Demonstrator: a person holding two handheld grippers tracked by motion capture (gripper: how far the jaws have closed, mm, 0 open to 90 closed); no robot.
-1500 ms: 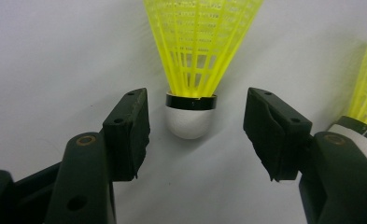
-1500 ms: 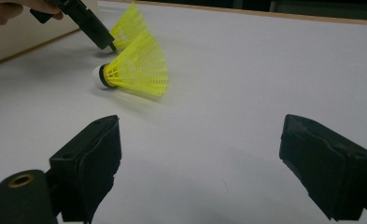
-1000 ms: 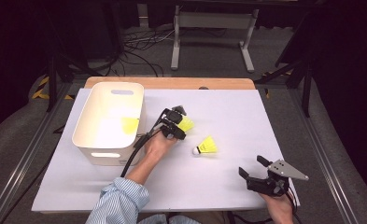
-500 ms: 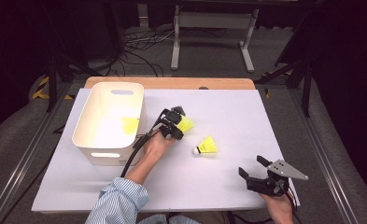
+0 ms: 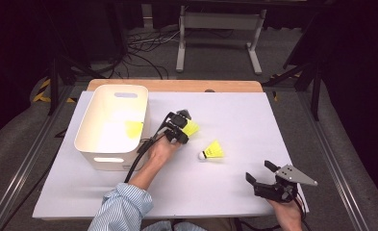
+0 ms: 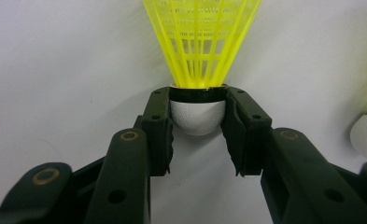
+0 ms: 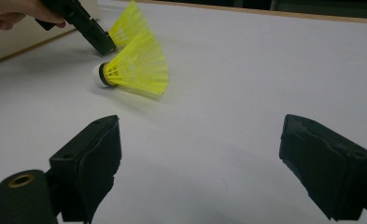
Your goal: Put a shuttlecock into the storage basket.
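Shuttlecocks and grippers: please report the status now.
Left gripper fingers have just been closing, now on shuttlecock cork. Right gripper open, idle. Second shuttlecock lies loose on table. Bin path clear.

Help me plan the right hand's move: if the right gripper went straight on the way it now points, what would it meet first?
Probably the loose shuttlecock lying left of centre ahead of the open right gripper; dead centre looks like bare table, though depth is uncertain.
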